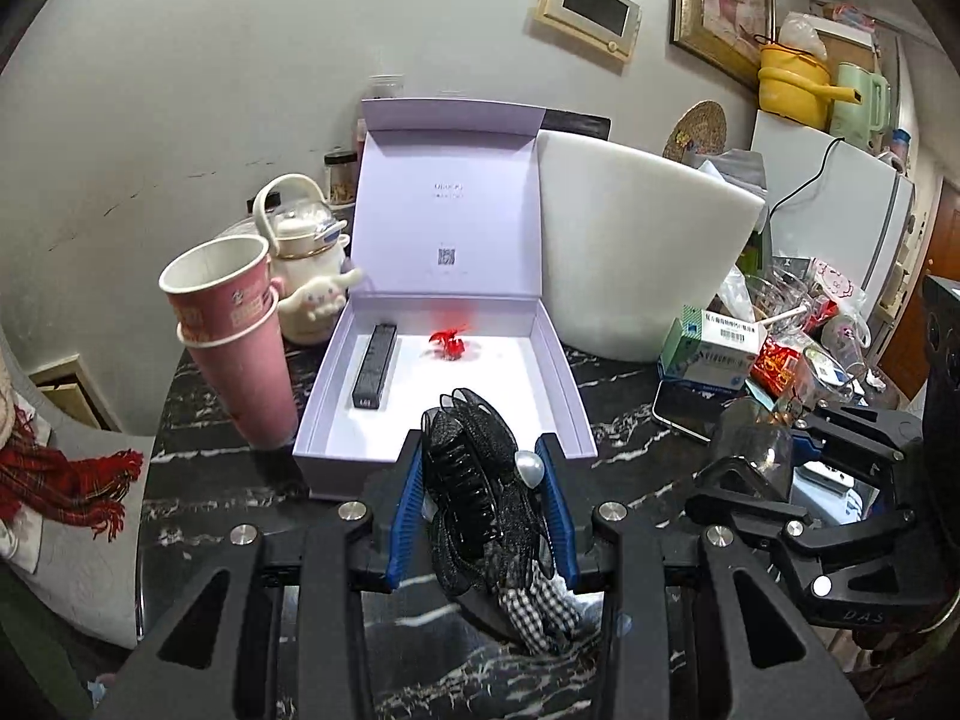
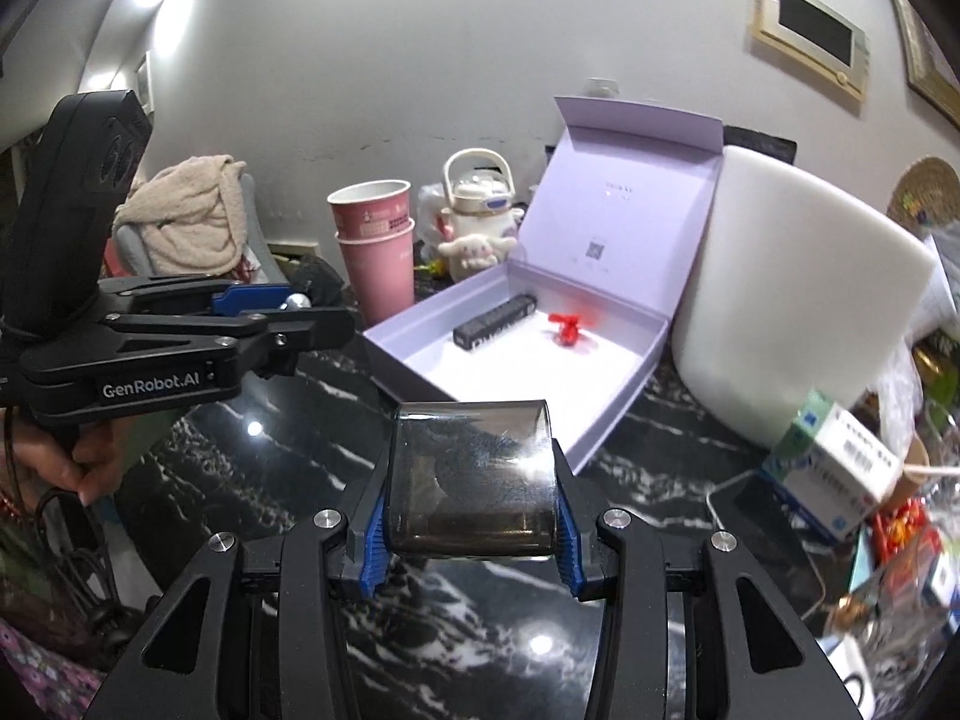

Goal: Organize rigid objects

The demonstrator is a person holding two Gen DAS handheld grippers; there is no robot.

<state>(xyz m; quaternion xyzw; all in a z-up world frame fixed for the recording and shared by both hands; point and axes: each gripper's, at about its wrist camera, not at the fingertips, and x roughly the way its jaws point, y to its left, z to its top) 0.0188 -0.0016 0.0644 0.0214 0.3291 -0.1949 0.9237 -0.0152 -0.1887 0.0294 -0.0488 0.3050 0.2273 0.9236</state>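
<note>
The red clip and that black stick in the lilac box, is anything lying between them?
No. Between the red clip and black stick shows only bare white box floor, clear in both wrist views.

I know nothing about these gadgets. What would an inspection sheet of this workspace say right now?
Surface: black marble table, white veins.
Job's things: open lilac box holding a black stick case and a red hair clip.
Clutter: stacked pink cups, teapot, medicine box, phone.
Grippers: left tool shut on a black hair claw; right tool shut on a smoky clear case.
Cables: black cord across the fridge.
Surroundings: white tub, framed picture.
</note>
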